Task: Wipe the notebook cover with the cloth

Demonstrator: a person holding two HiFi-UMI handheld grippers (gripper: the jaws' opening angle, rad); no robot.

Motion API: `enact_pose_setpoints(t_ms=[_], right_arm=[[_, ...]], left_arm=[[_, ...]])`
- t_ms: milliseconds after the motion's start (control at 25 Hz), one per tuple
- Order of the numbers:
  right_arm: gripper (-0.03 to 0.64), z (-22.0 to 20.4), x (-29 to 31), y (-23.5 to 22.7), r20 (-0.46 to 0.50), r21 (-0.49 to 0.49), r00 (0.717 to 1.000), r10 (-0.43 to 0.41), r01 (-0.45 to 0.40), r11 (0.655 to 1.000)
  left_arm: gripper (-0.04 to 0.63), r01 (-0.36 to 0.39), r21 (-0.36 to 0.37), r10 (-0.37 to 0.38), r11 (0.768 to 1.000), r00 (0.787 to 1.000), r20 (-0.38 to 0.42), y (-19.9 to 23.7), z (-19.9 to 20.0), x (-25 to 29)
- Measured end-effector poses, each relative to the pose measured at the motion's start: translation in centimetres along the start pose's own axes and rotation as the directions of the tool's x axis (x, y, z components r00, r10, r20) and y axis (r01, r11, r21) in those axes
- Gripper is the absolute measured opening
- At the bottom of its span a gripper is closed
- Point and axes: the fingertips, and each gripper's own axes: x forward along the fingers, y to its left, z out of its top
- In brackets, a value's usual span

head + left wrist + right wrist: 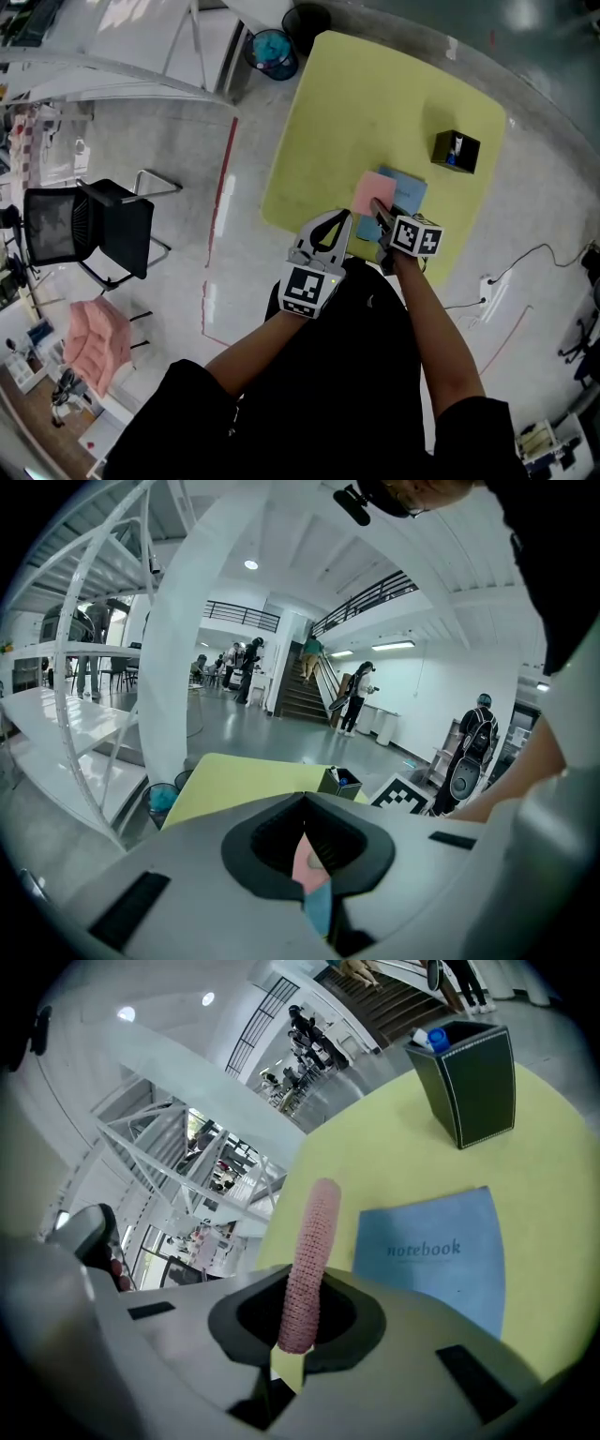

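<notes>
On the yellow-green table [375, 103] lies a blue notebook [409, 190], its cover reading "notebook" [436, 1255] in the right gripper view. My right gripper [377, 206] is shut on a pink cloth [372, 190], held at the notebook's left edge. That cloth [309, 1260] rises edge-on from between the jaws of the right gripper [298, 1283]. Near the table's front edge my left gripper [343, 221] is shut and holds nothing. Through the left gripper [305, 799] a sliver of the pink cloth [306, 862] shows.
A black pen holder [456, 151] stands on the table beyond the notebook. Two bins [274, 52] sit on the floor at the table's far left corner. A black chair [89, 225] stands at the left, a power strip with cable [487, 286] on the right.
</notes>
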Motion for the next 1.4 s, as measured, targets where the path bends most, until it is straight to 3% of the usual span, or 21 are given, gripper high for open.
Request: enact_pose_setpoints(t_ms=[320, 560, 920, 1400], right_arm=[[0.037, -3.0, 2.9, -2.5, -0.072, 0.054, 0.996, -0.060, 0.064, 0.997], [0.037, -4.9, 3.5, -5.3, -0.081, 0.167, 0.992, -0.099, 0.111, 0.980], [0.035, -5.2, 3.6, -5.4, -0.103, 0.126, 0.991, -0.090, 0.103, 0.987], [0.035, -5.2, 3.3, -6.0, -0.089, 0.165, 0.988, -0.129, 0.142, 0.976]], left_arm=[[0.006, 0.004, -0.013, -0.004, 1.000, 1.000, -0.020, 1.2, -0.4, 0.7], [0.006, 0.011, -0.013, -0.012, 1.000, 0.999, -0.039, 1.4, -1.0, 1.2], [0.006, 0.007, -0.011, -0.008, 1.000, 0.999, -0.037, 1.9, -0.7, 1.3], [0.006, 0.026, -0.001, -0.026, 1.000, 0.999, -0.040, 1.1, -0.9, 1.6]])
